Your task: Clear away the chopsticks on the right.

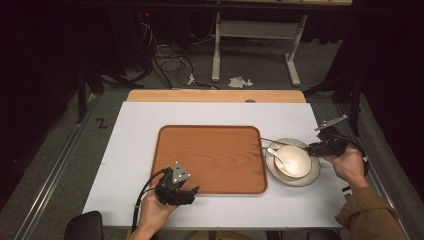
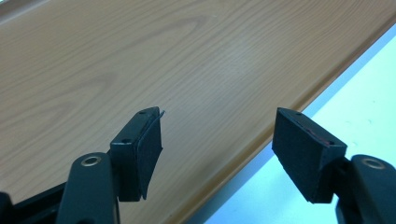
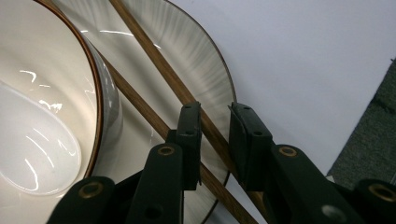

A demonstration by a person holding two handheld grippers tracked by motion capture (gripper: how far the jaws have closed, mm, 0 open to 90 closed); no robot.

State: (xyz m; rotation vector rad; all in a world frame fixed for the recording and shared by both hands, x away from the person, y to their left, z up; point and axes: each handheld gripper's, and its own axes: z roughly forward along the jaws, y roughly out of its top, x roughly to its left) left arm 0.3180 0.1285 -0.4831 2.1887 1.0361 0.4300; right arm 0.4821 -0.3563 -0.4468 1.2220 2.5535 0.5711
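Observation:
A wooden tray lies in the middle of the white table top. To its right a grey plate carries a cream bowl with a white spoon in it. A pair of brown chopsticks rests across the plate's far side. My right gripper reaches in from the right. In the right gripper view its jaws stand a little apart around one chopstick, while the other runs under the left jaw. My left gripper is open over the tray's near edge, holding nothing.
Bare white table lies right of the plate, then a grey floor strip. A wooden table edge borders the far side. Cables and a white frame stand on the floor behind.

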